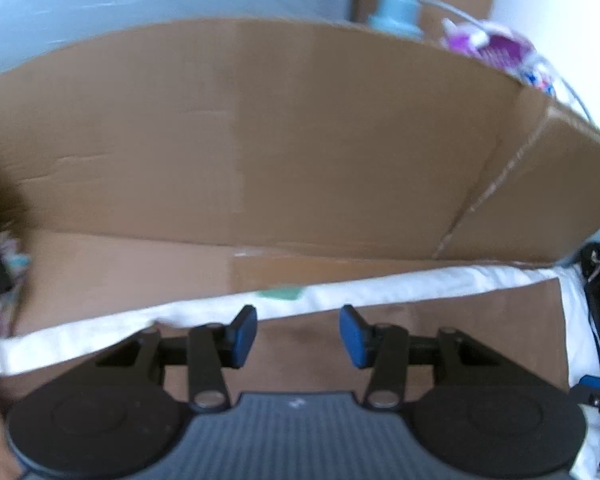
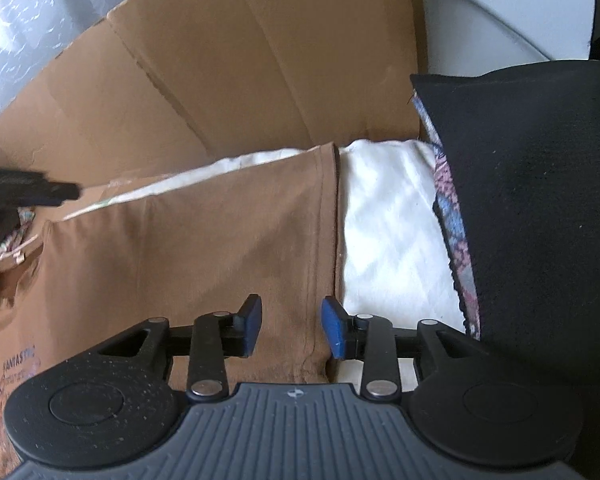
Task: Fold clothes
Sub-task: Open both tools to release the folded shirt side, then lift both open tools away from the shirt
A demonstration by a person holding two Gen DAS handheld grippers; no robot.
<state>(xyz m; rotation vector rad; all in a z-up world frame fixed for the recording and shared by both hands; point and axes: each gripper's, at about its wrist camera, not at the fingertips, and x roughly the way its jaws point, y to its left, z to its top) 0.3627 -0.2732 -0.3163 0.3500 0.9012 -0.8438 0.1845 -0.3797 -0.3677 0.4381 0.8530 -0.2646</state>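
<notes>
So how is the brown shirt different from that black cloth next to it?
The brown shirt lies spread flat with a printed design near one edge, while the black cloth is plain and sits in a thicker pile. The shirt lies right under the right gripper; the black cloth lies off to its side, over a patterned fabric. Both rest on the white bedding.

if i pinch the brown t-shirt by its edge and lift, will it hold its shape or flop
Likely flop: the brown t-shirt lies flat as thin soft fabric with small wrinkles near its hem. It probably weighs little. It may drag on the white quilted cloth beneath rather than slide freely.
</notes>
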